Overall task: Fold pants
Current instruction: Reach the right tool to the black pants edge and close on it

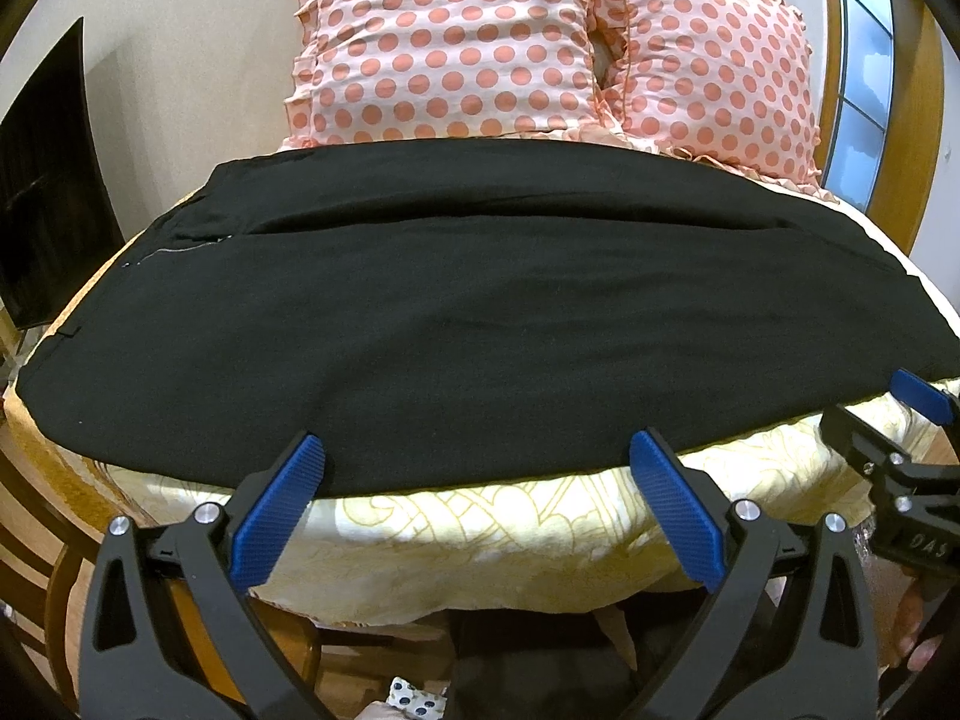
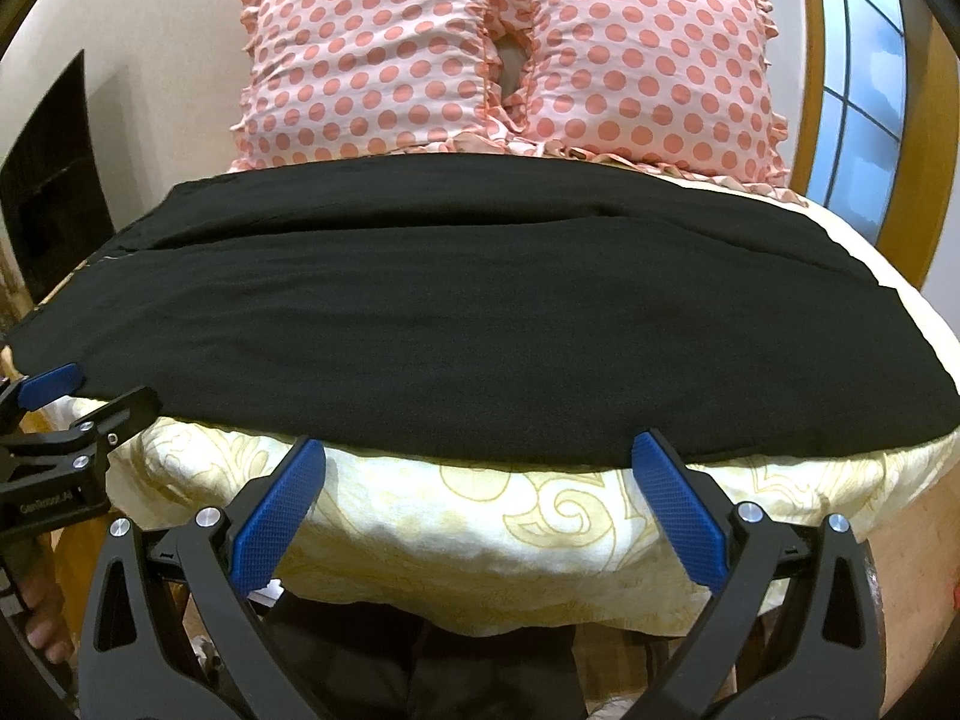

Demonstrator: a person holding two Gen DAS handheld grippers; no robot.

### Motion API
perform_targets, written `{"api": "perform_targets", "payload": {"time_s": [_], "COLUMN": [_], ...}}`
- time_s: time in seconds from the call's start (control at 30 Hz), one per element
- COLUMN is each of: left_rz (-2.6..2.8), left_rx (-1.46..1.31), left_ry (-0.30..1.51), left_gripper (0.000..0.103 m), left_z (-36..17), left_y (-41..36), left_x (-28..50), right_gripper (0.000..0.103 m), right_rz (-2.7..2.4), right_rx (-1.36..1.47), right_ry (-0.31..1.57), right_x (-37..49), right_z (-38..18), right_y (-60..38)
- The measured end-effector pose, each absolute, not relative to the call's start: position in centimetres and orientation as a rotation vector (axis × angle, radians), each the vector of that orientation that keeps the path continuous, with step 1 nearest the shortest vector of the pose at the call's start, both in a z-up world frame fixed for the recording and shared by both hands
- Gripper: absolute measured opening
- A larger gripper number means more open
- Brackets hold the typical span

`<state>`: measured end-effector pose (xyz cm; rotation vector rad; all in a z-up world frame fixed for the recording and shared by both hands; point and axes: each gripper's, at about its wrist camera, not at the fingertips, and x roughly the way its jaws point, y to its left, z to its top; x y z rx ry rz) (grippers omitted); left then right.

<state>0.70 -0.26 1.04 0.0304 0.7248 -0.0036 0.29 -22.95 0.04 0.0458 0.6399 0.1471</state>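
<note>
Pants (image 1: 456,324) flat on bed (image 1: 480,546) | near hem at jaw tips | both jaws wide

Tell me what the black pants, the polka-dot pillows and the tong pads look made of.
Black pants: matte woven cloth, fine weave, no sheen; probably suiting fabric.
Polka-dot pillows: thin, crinkled cloth with ruffled edges, perhaps cotton.
Pads on the left tongs: blue, with a fine ribbed grip texture; likely rubber or plastic.
</note>
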Motion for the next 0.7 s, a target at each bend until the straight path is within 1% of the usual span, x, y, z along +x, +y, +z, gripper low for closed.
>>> {"api": "perform_targets", "payload": {"time_s": [0.1,0.2,0.33,0.53,0.7], "left_rz": [-0.06,-0.101,-0.049,0.047,0.075], "left_rx": [0.006,-0.053,-0.098,-0.085,-0.089], "left_ry": [0.681,0.627,0.567,0.56,0.579], "left_gripper": [0.101,0.101,0.101,0.101,0.101], "left_z": [2.0,3.7,5.9,6.8,6.0], "left_y": [0.5,1.6,3.6,5.5,6.0], "left_x": [-0.1,0.0,2.7,8.5,11.9], "right_gripper": [0.102,0.102,0.102,0.102,0.088], "right_rz": [0.246,0.221,0.047,-0.194,-0.404], "right_rx": [0.216,0.34,0.355,0.346,0.382], "right_ry": [0.585,0.556,0.553,0.595,0.692], "right_x": [0.4,2.2,6.3,15.5,23.8], "right_z": [1.9,4.1,6.9,9.5,8.9], "right_y": [-26.1,-30.1,-34.9,-41.9,-46.9]}}
